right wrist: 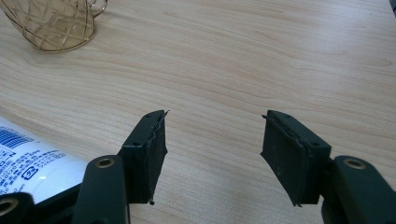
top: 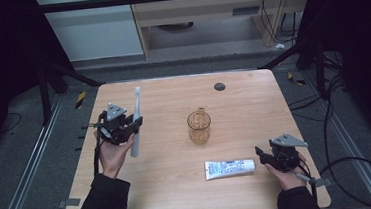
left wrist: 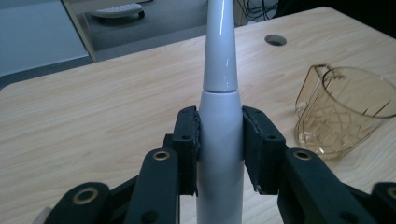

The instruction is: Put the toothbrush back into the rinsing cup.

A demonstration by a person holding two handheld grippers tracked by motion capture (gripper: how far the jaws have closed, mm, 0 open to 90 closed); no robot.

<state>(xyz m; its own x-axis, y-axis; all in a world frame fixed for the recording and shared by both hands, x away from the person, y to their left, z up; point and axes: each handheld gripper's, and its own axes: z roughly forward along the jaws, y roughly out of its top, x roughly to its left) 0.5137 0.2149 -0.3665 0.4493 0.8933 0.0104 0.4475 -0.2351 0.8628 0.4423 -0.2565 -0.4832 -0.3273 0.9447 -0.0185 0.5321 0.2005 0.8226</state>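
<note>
While my left gripper [left wrist: 219,154] pinches the slick, stiff toothbrush [left wrist: 219,93] at its thick handle, my right gripper's [right wrist: 212,154] fingers sit spread beside the squishy toothpaste [top: 229,168].

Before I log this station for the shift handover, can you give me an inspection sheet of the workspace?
Surface: wooden table, with a round dark hole near the far edge.
Job's things: white electric toothbrush in the left gripper; amber glass cup upright at mid-table; toothpaste tube lying flat near the front edge.
Clutter: nothing seen.
Grippers: left gripper shut on the toothbrush body; right gripper open, fingers empty, just right of the tube.
Cables: black cables on the floor right of the table.
Surroundings: grey floor, dark frame bars, a light wooden cabinet behind.
</note>
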